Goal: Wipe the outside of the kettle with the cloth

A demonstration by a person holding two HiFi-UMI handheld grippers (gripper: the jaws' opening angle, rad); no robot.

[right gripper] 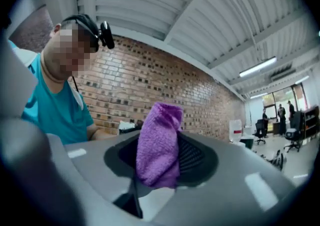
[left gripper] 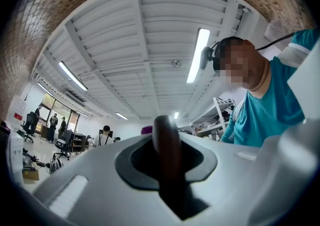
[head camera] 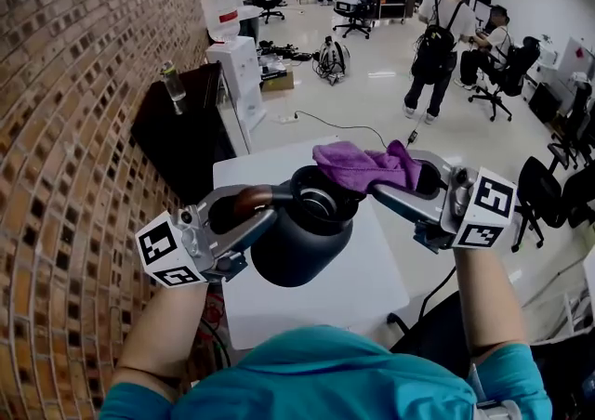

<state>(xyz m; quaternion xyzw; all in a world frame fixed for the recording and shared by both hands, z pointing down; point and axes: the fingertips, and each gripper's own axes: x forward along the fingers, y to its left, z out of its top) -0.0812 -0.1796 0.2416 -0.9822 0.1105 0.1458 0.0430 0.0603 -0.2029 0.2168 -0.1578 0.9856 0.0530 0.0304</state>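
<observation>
A dark, rounded kettle (head camera: 299, 242) hangs in the air above the white table (head camera: 372, 283), its open mouth facing up. My left gripper (head camera: 246, 207) is shut on the kettle's brown handle (head camera: 253, 196), which shows as a dark brown bar (left gripper: 166, 146) between the jaws in the left gripper view. My right gripper (head camera: 395, 188) is shut on a purple cloth (head camera: 364, 167), and the cloth lies over the kettle's rim on the right side. In the right gripper view the purple cloth (right gripper: 159, 144) stands bunched between the jaws.
A brick wall (head camera: 74, 130) runs along the left. Beyond the table stand a dark cabinet (head camera: 181, 135) with a bottle on it, a white water dispenser (head camera: 237, 60), office chairs and several people. A black chair (head camera: 548, 195) is at the right.
</observation>
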